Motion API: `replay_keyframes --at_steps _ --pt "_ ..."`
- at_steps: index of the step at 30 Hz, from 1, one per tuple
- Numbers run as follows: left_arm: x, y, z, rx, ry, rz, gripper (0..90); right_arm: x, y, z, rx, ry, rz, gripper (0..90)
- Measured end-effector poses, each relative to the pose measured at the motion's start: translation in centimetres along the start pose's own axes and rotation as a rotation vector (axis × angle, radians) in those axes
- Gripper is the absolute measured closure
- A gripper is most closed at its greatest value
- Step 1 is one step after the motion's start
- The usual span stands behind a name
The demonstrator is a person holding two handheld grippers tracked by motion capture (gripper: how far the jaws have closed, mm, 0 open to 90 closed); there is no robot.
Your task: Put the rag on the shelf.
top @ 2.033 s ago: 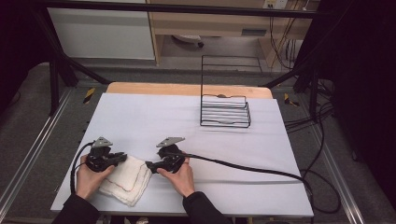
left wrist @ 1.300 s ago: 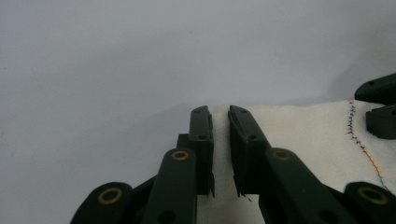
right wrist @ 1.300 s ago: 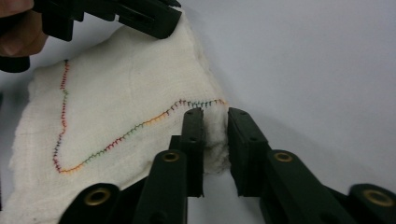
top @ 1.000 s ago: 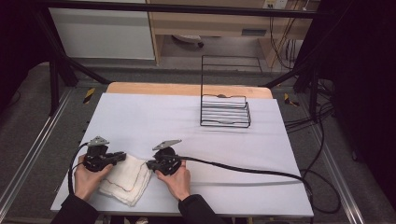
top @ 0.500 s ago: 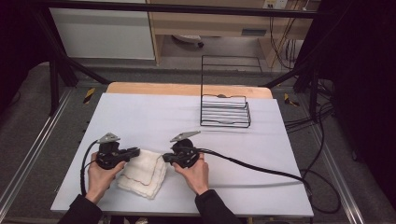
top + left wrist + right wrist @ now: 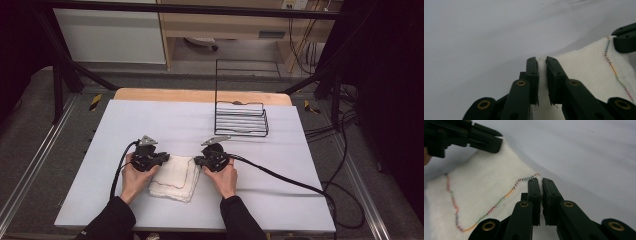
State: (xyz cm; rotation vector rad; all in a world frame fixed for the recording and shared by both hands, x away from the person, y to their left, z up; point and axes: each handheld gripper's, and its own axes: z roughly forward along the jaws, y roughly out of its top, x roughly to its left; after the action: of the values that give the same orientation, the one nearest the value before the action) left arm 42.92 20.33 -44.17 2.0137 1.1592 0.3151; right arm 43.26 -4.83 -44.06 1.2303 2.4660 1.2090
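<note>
A folded white cloth with a multicoloured stitched hem lies on the pale table cover near the front. My left gripper is shut on its far left corner; in the left gripper view the cloth is pinched between the jaws of that gripper. My right gripper is shut on the far right corner; in the right gripper view the cloth runs into the narrow gap of the gripper. The other gripper holds the opposite corner there.
A black wire rack stands at the back right of the table. A thick black cable trails from the right gripper across the table to the right edge. A wooden strip borders the far edge.
Both hands have carried the cloth away from the front edge, farther onto the table and to the right. Both grippers stay shut on its corners.
</note>
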Motion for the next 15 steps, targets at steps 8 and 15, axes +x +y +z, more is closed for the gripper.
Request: replay_keyframes --at_steps 8,15 --pt "0.4 -0.5 0.2 -0.005 0.009 0.016 74.8 0.1 -0.3 0.3 -0.094 -0.059 -0.022 65.3" --pt "1.1 -0.6 -0.5 0.006 0.013 0.02 56.6 0.0 -0.5 1.0 -0.071 -0.062 -0.008 47.3"
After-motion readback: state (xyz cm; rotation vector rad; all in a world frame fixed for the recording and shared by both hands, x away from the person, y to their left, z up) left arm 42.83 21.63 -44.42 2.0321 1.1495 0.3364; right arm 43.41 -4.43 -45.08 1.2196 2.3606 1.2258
